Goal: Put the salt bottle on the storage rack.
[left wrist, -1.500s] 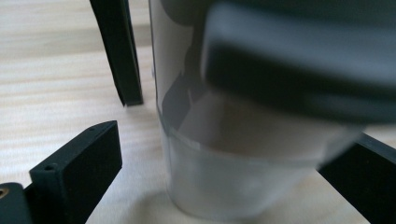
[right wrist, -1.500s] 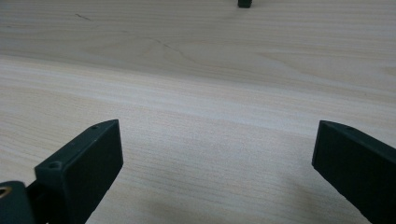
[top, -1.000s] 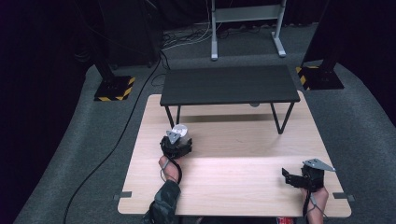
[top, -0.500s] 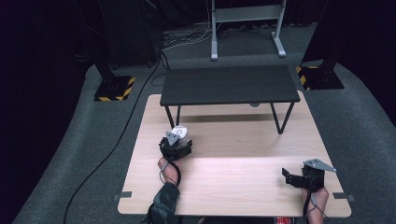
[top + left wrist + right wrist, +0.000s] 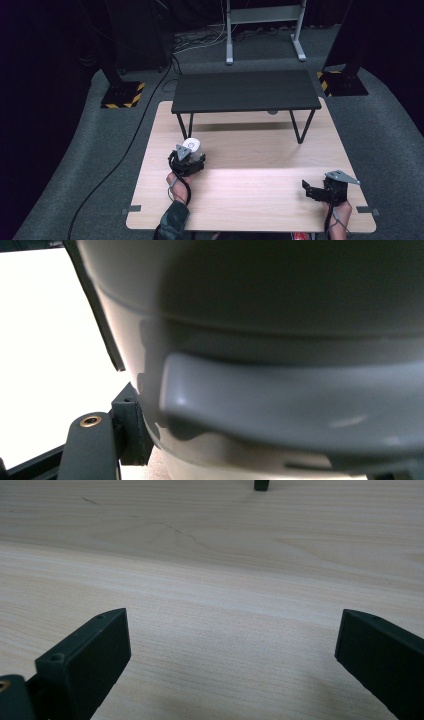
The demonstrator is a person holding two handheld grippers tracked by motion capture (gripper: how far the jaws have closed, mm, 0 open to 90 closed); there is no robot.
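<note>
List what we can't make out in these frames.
- White object at the left gripper: small in the high view, so close in the left gripper view it blurs; its identity is unclear.
- Left gripper's jaws: hidden behind that object, grip uncertain.
- Small black table: its top hides the wooden table beneath it.
- Right gripper: open, jaw tips cut off by frame edges.

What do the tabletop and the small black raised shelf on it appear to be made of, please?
Tabletop: light wood or wood-look laminate with a matte finish; grain lines show clearly in the right gripper view. Raised shelf: dark matte board, material unclear, on thin black legs, probably metal.
</note>
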